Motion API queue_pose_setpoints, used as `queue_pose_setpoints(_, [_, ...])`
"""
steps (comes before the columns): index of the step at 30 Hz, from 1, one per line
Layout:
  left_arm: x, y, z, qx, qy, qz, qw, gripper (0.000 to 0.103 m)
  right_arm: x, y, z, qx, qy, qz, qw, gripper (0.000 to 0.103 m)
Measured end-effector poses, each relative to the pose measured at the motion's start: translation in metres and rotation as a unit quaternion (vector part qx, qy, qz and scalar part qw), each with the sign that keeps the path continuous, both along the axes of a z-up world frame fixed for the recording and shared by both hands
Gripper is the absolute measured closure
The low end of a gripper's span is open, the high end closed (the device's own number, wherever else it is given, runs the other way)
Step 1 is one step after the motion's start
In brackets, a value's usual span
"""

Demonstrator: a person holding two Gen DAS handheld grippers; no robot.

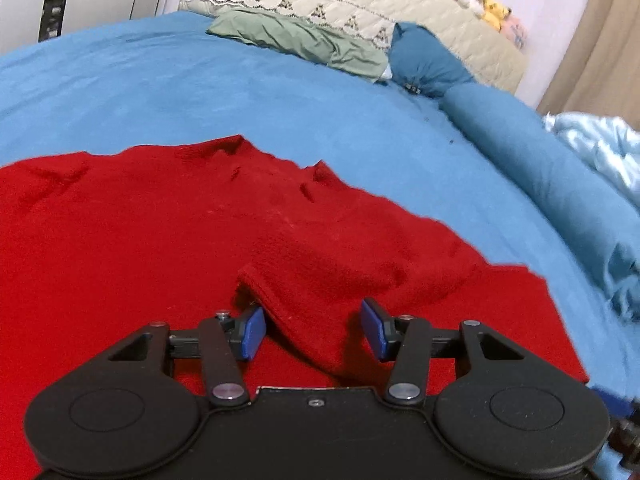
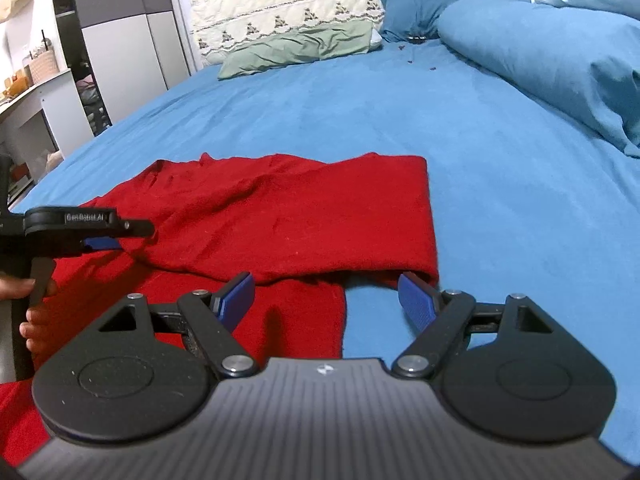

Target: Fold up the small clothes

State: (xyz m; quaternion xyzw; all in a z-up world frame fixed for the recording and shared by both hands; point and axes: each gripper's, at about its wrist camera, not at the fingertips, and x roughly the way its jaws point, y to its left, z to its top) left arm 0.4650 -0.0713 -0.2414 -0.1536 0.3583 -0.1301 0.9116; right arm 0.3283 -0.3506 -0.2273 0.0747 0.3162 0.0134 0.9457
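- One red knit garment point(image 1: 168, 232), partly folded, flat on the blue bedsheet point(image 1: 200, 92)
- Left gripper point(image 1: 313, 330): jaws spread, a red cuff lying between them, unpinched
- Right gripper point(image 2: 326, 300): jaws spread at the garment's near edge, holding nothing
- One green pillow point(image 2: 296, 48); two blue pillows point(image 2: 552, 48)

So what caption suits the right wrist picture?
Open right gripper hovers at the folded red garment on a blue bed.

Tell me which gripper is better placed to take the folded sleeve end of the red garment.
Probably left. The left gripper is open with the sleeve end between its fingers; the right gripper hangs open at the red garment edge.
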Motion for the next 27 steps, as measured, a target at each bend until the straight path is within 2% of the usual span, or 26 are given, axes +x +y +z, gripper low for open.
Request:
queue_pose_setpoints(2, [0.004, 0.001, 0.0, -0.012, -0.004, 0.011, 0.9999, 0.076, 0.002, 0.001, -0.002, -0.01, 0.006, -0.003, 1.0, 0.008])
queue_pose_setpoints(3, [0.005, 0.002, 0.003, -0.015, -0.006, 0.015, 0.9998, 0.093, 0.002, 0.002, -0.004, -0.016, 0.01, -0.006, 1.0, 0.008])
queue_pose_setpoints(6, [0.003, 0.011, 0.024, -0.031, -0.049, 0.026, 0.998, 0.093, 0.005, 0.006, -0.008, -0.045, 0.015, -0.019, 0.999, 0.008])
queue_pose_setpoints(8, [-0.006, 0.023, 0.05, -0.022, -0.095, 0.048, 0.9941, 0.093, 0.007, 0.011, -0.011, -0.061, 0.016, -0.019, 0.998, 0.008])
queue_pose_setpoints(11, [-0.023, 0.046, 0.081, 0.015, -0.16, 0.088, 0.983, 0.093, 0.015, 0.018, -0.014, -0.078, 0.023, -0.013, 0.997, 0.008])
queue_pose_setpoints(14, [-0.038, 0.068, 0.089, 0.07, -0.187, 0.125, 0.9718, 0.093, 0.026, 0.027, -0.016, -0.092, 0.027, 0.006, 0.995, 0.008])
queue_pose_setpoints(16, [-0.041, 0.082, 0.08, 0.09, -0.178, 0.141, 0.9697, 0.093, 0.035, 0.036, -0.019, -0.111, 0.039, 0.021, 0.993, 0.008])
queue_pose_setpoints(18, [-0.039, 0.097, 0.065, 0.08, -0.15, 0.154, 0.9734, 0.093, 0.044, 0.044, -0.022, -0.127, 0.043, 0.036, 0.99, 0.008])
queue_pose_setpoints(21, [-0.039, 0.109, 0.045, 0.075, -0.129, 0.169, 0.9742, 0.093, 0.056, 0.052, -0.021, -0.147, 0.044, 0.046, 0.987, 0.008])
queue_pose_setpoints(24, [-0.047, 0.115, 0.04, 0.074, -0.119, 0.17, 0.9753, 0.092, 0.06, 0.05, -0.018, -0.16, 0.045, 0.029, 0.986, 0.008])
queue_pose_setpoints(27, [-0.054, 0.121, 0.035, 0.091, -0.102, 0.174, 0.9753, 0.086, 0.056, 0.043, -0.019, -0.153, 0.051, 0.019, 0.987, 0.008])
